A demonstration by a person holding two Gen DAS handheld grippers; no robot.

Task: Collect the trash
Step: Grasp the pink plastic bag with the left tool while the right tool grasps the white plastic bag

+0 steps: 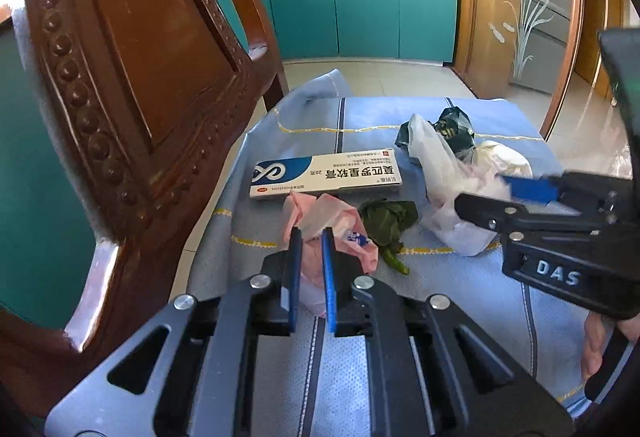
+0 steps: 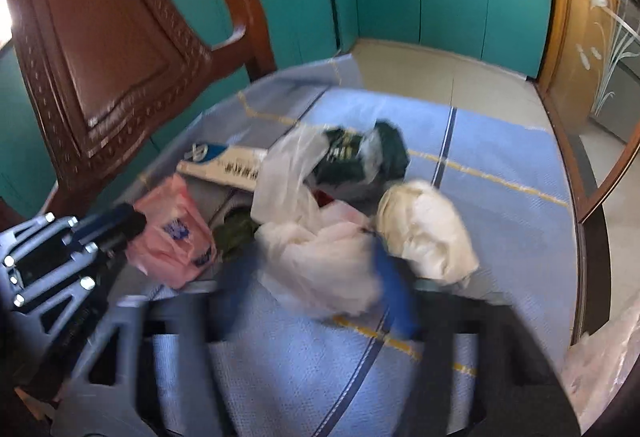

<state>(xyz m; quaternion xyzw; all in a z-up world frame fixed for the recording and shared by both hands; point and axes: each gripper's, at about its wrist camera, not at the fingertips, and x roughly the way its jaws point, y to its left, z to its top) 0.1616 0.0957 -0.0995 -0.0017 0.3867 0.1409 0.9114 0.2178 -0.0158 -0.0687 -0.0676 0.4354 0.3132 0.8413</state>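
Two claws work over a worktop (image 1: 400,113) spread with a blue cloth. The left claw (image 1: 311,243) is nearly closed, its blue pads pinching a crumpled pink plastic bag (image 1: 340,225) near the worktop's left edge. The right claw (image 1: 494,191) comes in from the right side with its fingers closed around a white plastic bag (image 2: 320,257) in the middle of the trash pile; that view is blurred. A medicine box (image 1: 326,175) lies just beyond the pink bag, toward the far left corner. A dark green leaf scrap (image 1: 386,217) sits between the two bags. A dark wrapper (image 1: 452,125) and a cream wad (image 2: 424,233) lie beside the white bag.
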